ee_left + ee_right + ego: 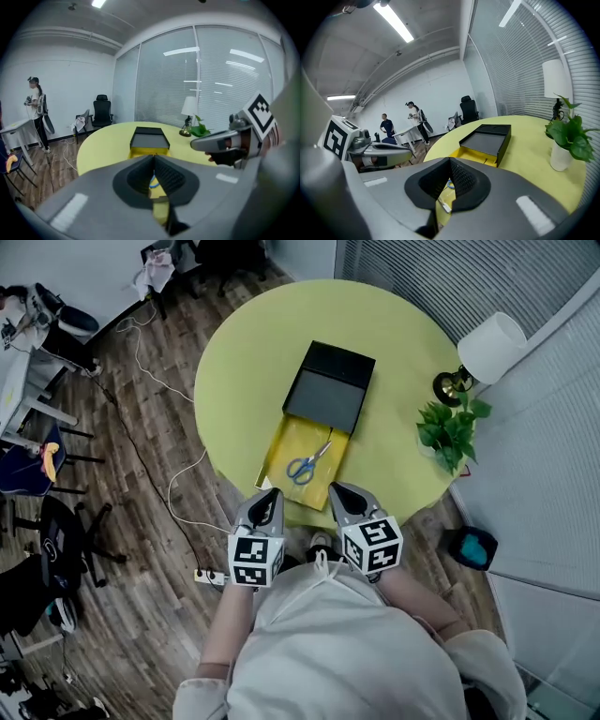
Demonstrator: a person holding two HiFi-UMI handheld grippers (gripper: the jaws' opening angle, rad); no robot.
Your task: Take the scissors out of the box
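A box lies on the round yellow-green table (244, 362): a black sleeve (328, 385) with a yellow tray (281, 442) pulled out toward me. Blue-handled scissors (307, 465) lie flat in the tray. My left gripper (270, 495) hovers at the table's near edge, just short of the tray's left corner, jaws shut and empty. My right gripper (339, 491) hangs beside it at the tray's right corner, also shut with nothing in it. In the left gripper view a sliver of blue handle (152, 185) shows behind the shut jaws; the right gripper view shows the same (450, 184).
A white-shaded lamp (487, 348) and a potted plant (450, 432) stand at the table's right edge. Cables and a power strip (211, 576) lie on the wooden floor at left. People (415, 117) stand by desks far off. A glass wall runs at right.
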